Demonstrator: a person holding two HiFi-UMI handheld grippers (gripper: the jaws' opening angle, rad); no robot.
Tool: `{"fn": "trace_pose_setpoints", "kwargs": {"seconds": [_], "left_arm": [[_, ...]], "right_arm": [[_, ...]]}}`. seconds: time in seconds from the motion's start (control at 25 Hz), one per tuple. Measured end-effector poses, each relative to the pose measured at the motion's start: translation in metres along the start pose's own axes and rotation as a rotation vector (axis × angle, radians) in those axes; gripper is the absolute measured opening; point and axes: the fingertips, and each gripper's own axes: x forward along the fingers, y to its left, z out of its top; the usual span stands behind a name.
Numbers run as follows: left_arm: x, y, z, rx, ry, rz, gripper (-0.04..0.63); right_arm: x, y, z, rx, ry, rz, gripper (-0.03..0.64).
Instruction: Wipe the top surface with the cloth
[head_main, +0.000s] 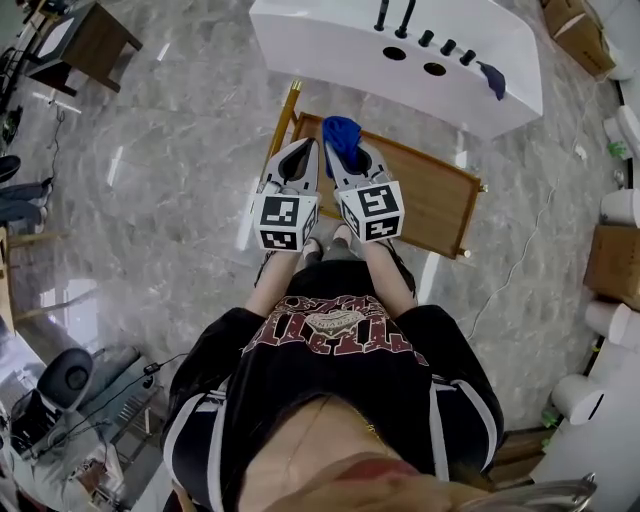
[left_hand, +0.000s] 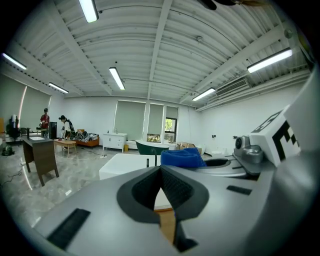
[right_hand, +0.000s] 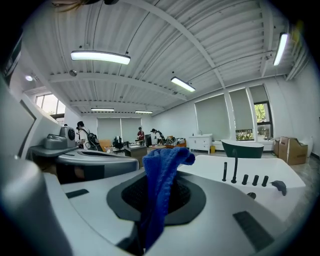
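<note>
Cloth (head_main: 342, 133) pinched in our right gripper (head_main: 350, 160), above the wooden table (head_main: 435, 195).

Grey marble floor (head_main: 170, 150) fills most of what we see looking down. A white tub (head_main: 330, 45) with black taps (head_main: 405, 18) stands across the top of the head view, and the wooden table sits just in front of it, between the tub and us. We hold both grippers side by side over the table's left end. Our left gripper (head_main: 303, 150) has its jaws pressed together with nothing between them. Our right gripper's jaws are clamped on the blue cloth, which bunches up above the tips and hangs in a fold between the pads in the right gripper view. We cannot tell whether the cloth touches the table. A small dark rag (head_main: 492, 78) lies on the tub's right end.
</note>
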Motion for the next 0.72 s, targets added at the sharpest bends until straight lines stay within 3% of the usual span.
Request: {"fn": "trace_pose_setpoints", "kwargs": {"seconds": [0.4,0.72], "left_arm": [[0.032,0.032,-0.029,-0.025,0.087,0.079,0.046],[0.058,0.06,-0.055,-0.023,0.137,0.024,0.046]], "right_arm": [[0.045,-0.03,-0.029,0.027,0.094,0.044,0.058],[0.08,-0.034,-0.053,0.073,0.151,-0.01,0.058]]}}
